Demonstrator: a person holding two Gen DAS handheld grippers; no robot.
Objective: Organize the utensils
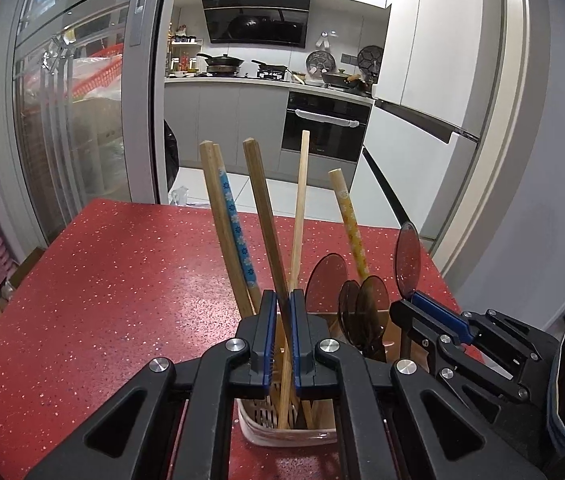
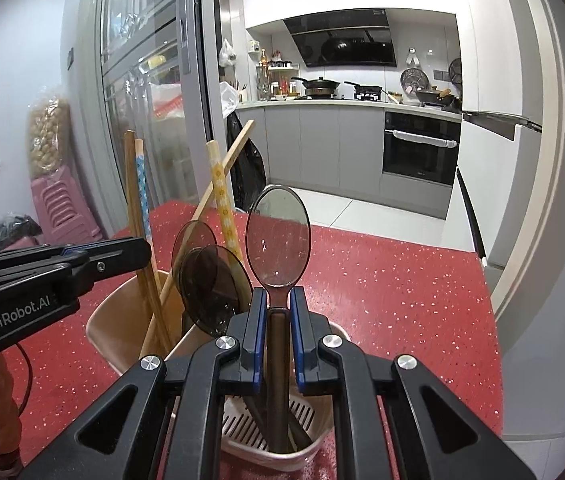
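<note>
Both grippers are working over the beige utensil holder [image 2: 106, 332], lower centre of each view, on the red speckled counter [image 1: 114, 280].

Step in hand, as I read it: seating one item per side into the right compartment. To do it well: keep each piece upright, lower straight down till the tip meets the slotted bottom, then ease the grip off w/o knocking neighbours. The chopsticks lean in diff directions, so the left side should avoid sweeping sideways.

Left gripper [image 1: 282, 340]: fingers narrow, clamped on a dark wooden chopstick [image 1: 260, 208] that runs up between the pads toward frame centre. Other chopsticks – blue-floral [image 1: 236, 228], yellow-floral [image 1: 348, 220], plain pale [image 1: 300, 200] – stand in the same compartment, just beside the fingers.

Right gripper [image 2: 278, 332]: fingers narrow, pinching the neck of a translucent brown spoon [image 2: 278, 240], bowl up, handle dropping between the pads into the holder's slotted compartment. More brown spoons [image 2: 210, 280] sit just left of it, bowls overlapping.
</note>
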